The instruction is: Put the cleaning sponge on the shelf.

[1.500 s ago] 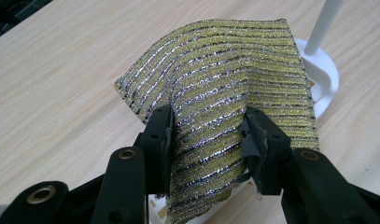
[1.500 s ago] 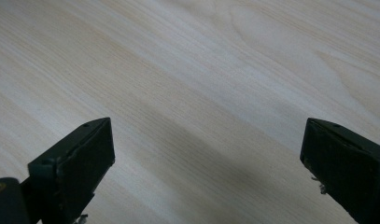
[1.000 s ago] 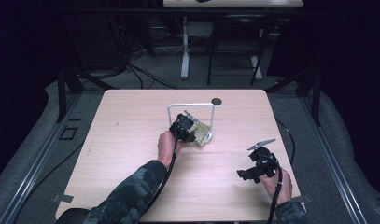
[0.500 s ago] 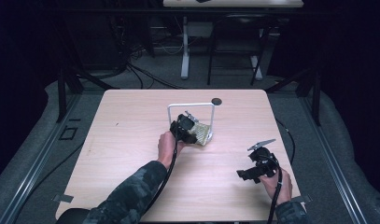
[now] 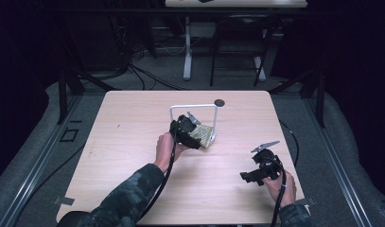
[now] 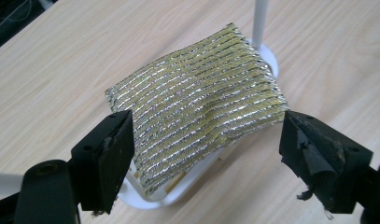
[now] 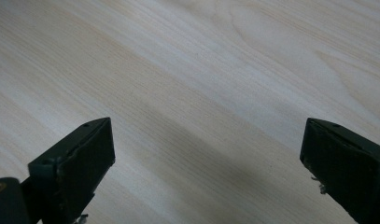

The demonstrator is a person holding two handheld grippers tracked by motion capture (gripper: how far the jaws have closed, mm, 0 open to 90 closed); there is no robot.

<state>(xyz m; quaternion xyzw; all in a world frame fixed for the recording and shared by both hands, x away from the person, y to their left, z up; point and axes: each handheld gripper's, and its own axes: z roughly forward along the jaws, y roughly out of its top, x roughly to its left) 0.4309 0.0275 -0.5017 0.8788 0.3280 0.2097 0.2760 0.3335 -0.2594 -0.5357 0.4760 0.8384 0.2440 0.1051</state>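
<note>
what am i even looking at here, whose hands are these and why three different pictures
A person sits at a wooden table and holds a hand tool in each hand. Each tool ends in a pair of black tongs, and a cable trails from it.

The wide picture comes from a camera fixed above the table. It shows the left tongs near the middle of the table and the right tongs lower right, above bare wood.

The other two pictures come from small cameras that ride on the tools and look out between the jaws.

On the table stands a white wire stand, and a glittery gold and silver cloth lies over its base. A small dark round thing sits near the far edge; I cannot tell what it is.

Nothing is held. Both pairs of tongs are open, the left ones either side of the cloth's near edge.
</note>
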